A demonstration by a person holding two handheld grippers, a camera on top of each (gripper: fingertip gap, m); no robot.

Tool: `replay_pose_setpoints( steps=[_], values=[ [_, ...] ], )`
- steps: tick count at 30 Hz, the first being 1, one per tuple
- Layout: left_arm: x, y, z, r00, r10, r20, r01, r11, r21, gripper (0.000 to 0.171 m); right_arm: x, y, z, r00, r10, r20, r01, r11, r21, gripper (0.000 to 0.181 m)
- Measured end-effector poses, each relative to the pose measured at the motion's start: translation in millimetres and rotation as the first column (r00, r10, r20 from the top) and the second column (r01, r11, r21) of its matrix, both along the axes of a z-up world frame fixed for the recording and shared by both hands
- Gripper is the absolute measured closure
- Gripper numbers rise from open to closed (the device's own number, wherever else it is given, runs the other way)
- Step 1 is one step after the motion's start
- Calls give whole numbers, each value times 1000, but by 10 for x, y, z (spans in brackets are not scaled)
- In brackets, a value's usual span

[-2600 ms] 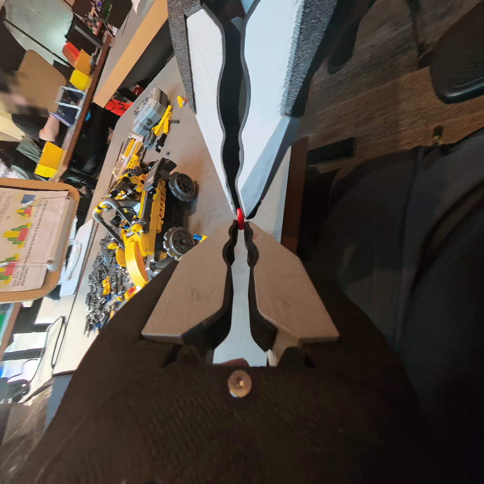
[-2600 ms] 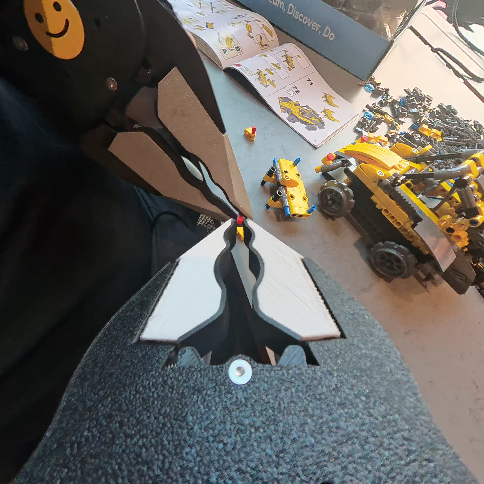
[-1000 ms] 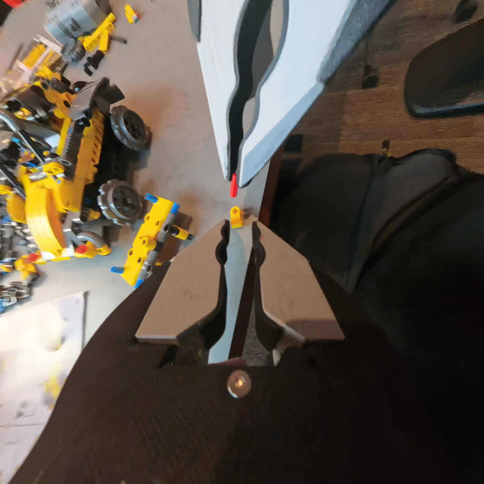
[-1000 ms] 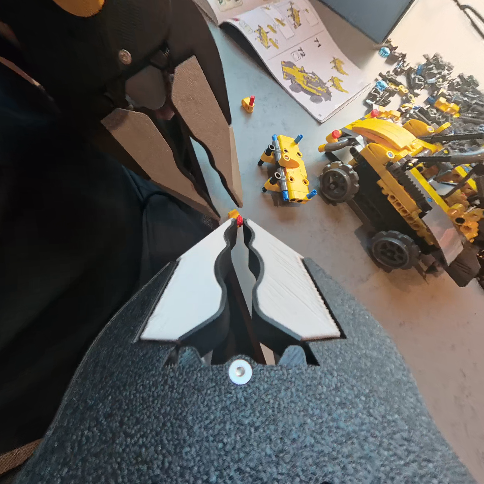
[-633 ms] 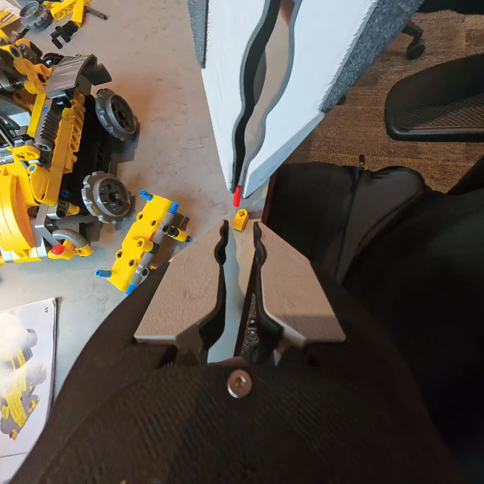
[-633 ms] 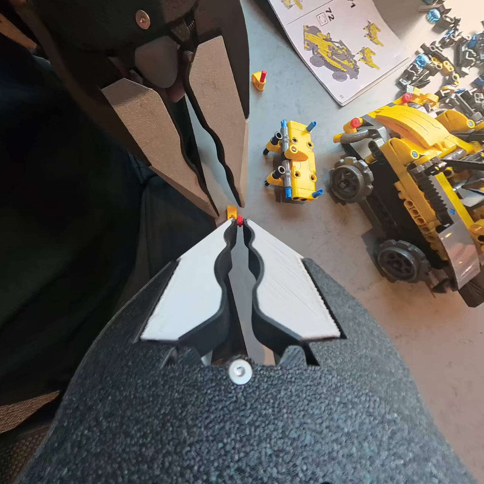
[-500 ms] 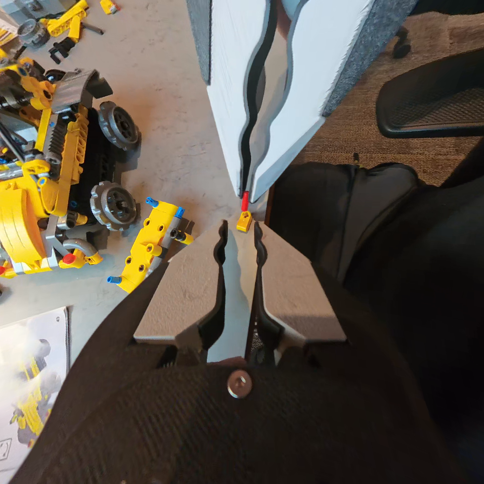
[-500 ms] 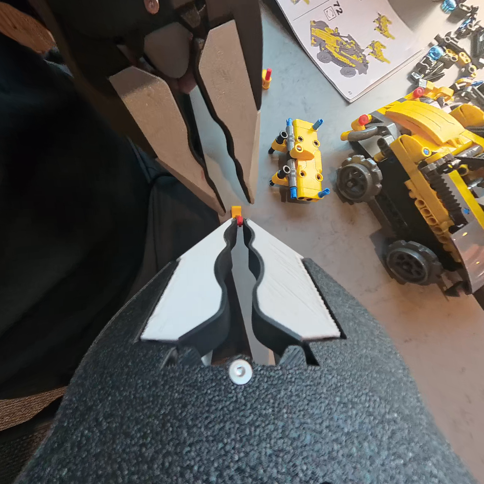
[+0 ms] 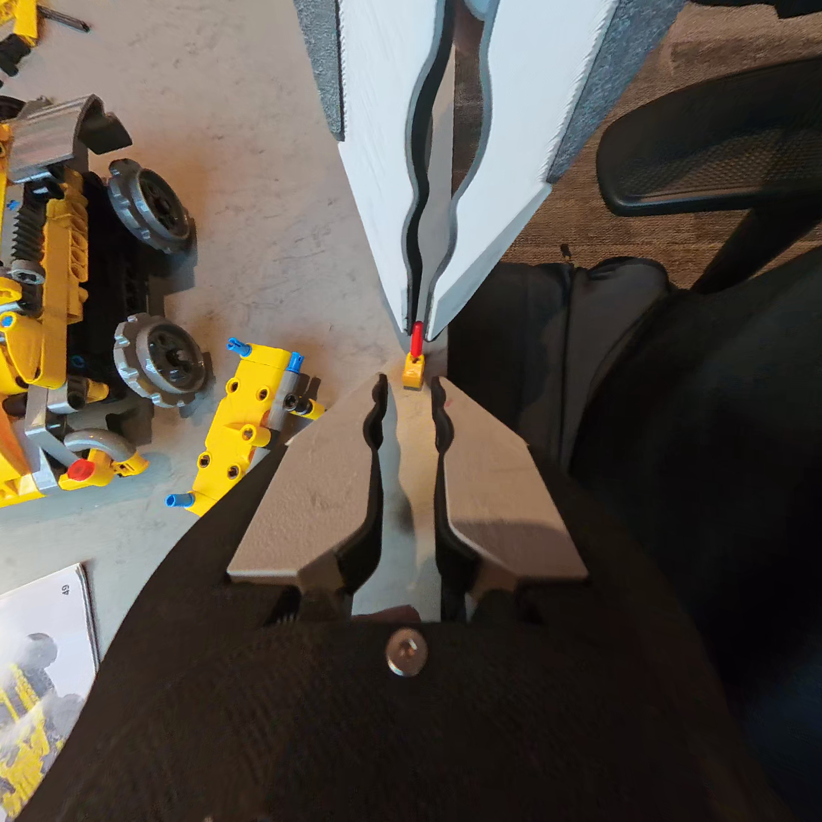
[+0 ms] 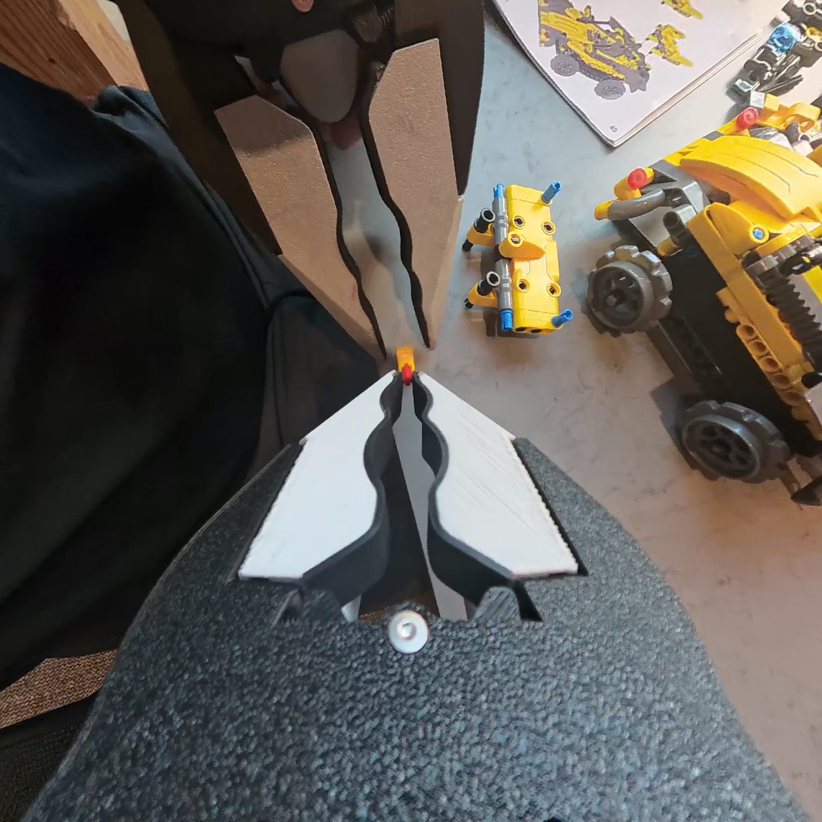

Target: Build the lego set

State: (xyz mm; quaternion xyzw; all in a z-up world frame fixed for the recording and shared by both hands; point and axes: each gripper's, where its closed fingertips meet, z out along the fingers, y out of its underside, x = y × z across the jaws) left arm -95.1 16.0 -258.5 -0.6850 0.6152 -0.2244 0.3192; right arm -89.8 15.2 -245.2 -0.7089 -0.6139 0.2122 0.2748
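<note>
Since half a second ago, your right gripper (image 10: 405,376) has seated its pinched red pin (image 9: 417,344) into the small yellow connector (image 9: 413,373). Connector lies on the table (image 9: 249,187), just beyond your left gripper (image 9: 409,384), whose fingers stand spread, flanking it to steady the joint.

Glossy plastic red pin (image 9: 417,345) and yellow block (image 9: 413,376); matt grey table (image 9: 267,178); rough, grainy black gripper housing (image 10: 400,711); paper booklet (image 10: 622,58).

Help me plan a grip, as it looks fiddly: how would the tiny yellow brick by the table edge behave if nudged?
The tiny yellow plastic brick looks very light, so it would likely skid on the smooth grey table. The small red plastic pin in the right gripper meets it, so a push may tip it. It sits near the edge and could drop off.
</note>
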Motion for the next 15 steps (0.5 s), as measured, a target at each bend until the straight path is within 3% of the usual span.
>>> replay_pose_setpoints(
  steps=[6,15],
  values=[
    [33,-24,-11,1000,-26,9,26,999,-45,167,-1,11,-10,1000,13,19,-13,1000,4,177],
    [75,-1,-16,1000,-24,16,25,997,-68,167,16,31,11,988,76,137,-82,996,43,177]
  ],
)
